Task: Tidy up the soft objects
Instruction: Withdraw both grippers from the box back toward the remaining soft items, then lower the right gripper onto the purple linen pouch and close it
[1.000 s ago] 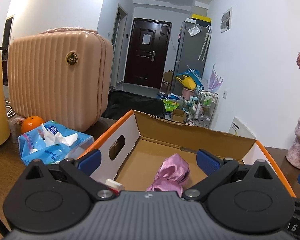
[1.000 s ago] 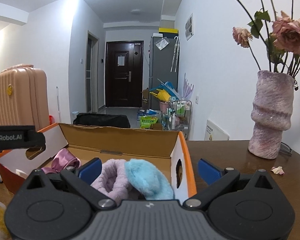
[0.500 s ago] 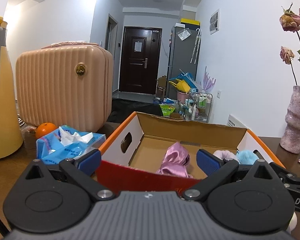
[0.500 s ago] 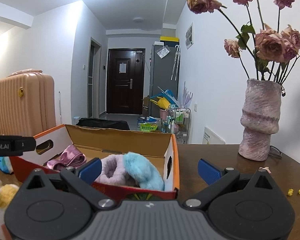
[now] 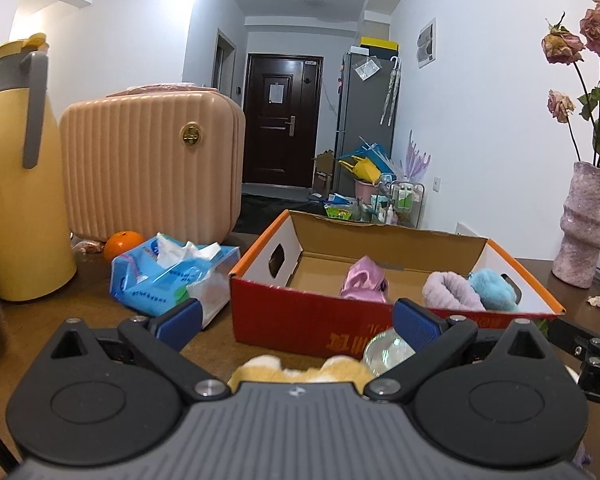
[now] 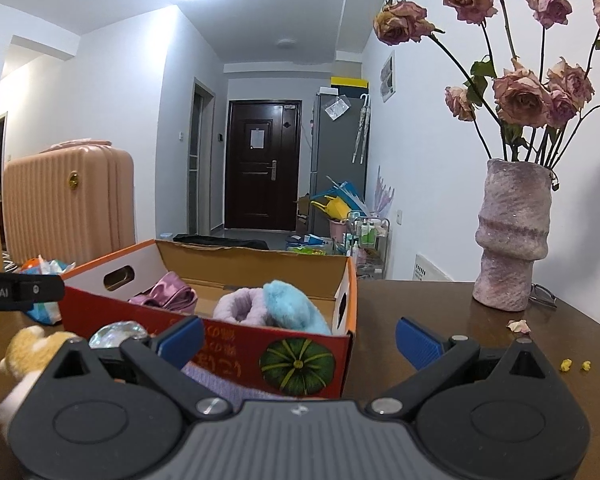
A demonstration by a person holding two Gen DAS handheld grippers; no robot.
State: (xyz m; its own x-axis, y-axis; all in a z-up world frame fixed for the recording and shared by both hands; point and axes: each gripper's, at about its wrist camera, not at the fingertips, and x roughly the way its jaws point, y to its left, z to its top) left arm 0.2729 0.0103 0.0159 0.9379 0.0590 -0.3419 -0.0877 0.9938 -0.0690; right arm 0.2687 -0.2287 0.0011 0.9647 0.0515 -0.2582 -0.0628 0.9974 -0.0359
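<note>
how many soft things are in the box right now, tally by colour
pink satin fabric piece: 1
lilac fluffy item: 1
light blue fluffy item: 1
total inside the orange-edged cardboard box: 3

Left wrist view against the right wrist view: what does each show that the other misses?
Only the left wrist view shows the yellow thermos jug with its grey handle in full and the whole blue tissue pack.

Only the right wrist view shows the pumpkin picture on the box front, the scattered yellow crumbs and the full bouquet of dried pink roses.

Both show the open red cardboard box holding pink satin, lilac and blue fluffy items, the ribbed pink suitcase and the mottled pink vase.
</note>
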